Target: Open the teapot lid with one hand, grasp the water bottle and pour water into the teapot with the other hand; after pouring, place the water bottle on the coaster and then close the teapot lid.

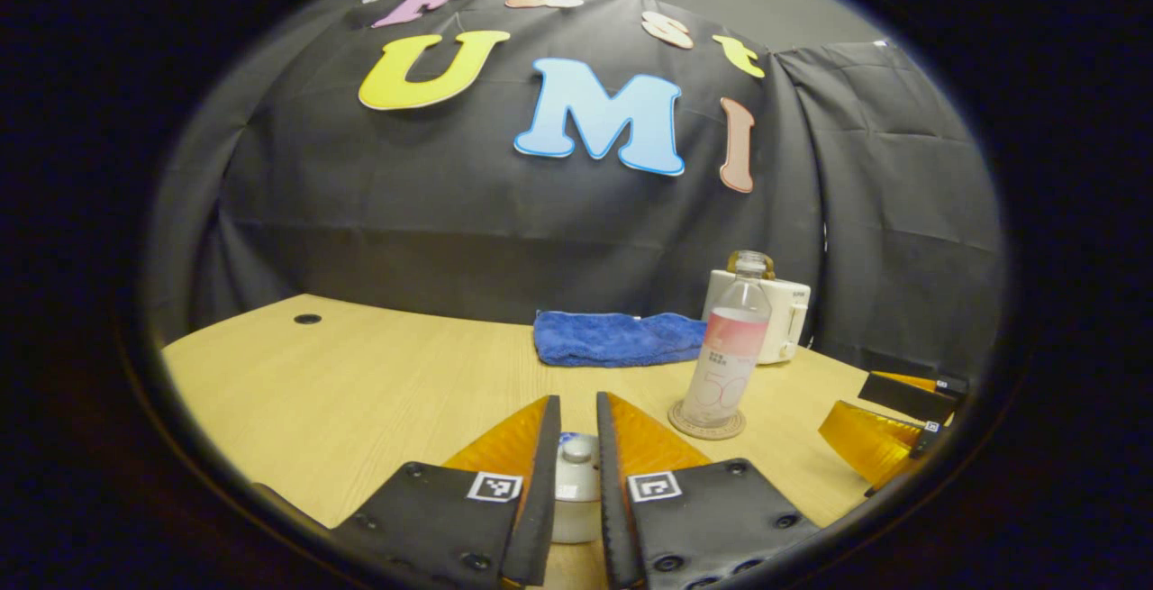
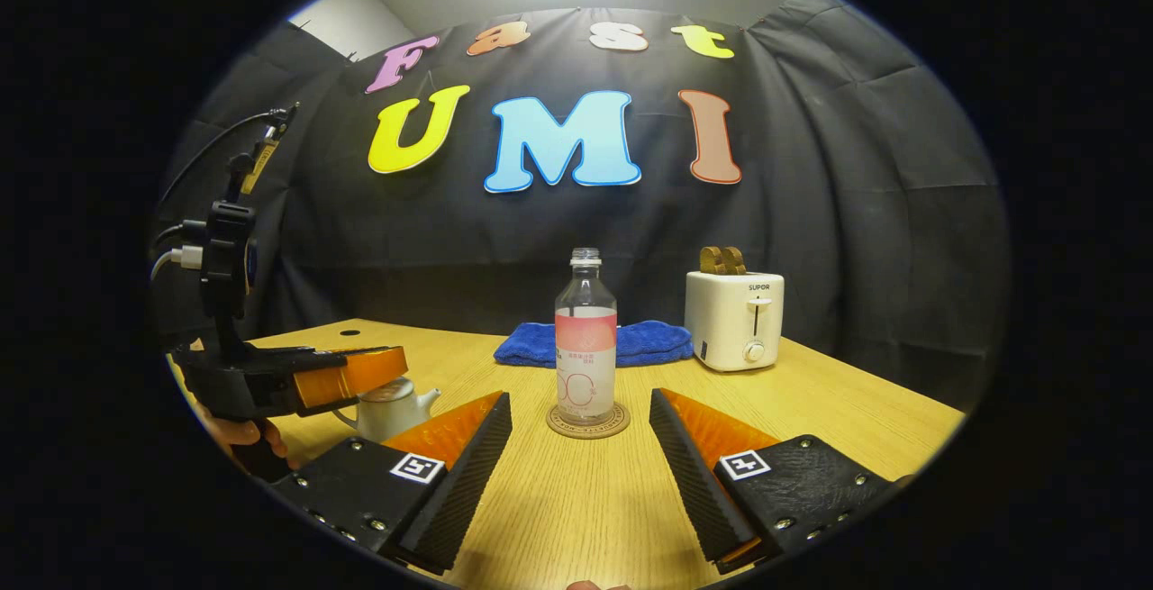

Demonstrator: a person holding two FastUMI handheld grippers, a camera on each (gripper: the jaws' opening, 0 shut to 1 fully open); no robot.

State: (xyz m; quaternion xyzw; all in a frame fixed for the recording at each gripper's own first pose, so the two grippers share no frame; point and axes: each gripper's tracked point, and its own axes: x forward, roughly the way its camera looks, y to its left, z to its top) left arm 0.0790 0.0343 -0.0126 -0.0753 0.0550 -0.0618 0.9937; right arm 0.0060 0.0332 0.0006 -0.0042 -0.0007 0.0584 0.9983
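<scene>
My left gripper (image 1: 576, 446) is low and level, fingers nearly together with just a narrow gap, one on each side of the lid knob (image 1: 576, 451); can't tell if they're actually pressing it. From the right gripper view you can see my hand (image 2: 241, 435) wrapped around its handle underneath. My right gripper (image 2: 581, 423) is spread wide, fingers well apart, held level just above the table, gripping nothing.

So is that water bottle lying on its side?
No, the water bottle stands upright on the round coaster, in front of the blue towel.
</scene>
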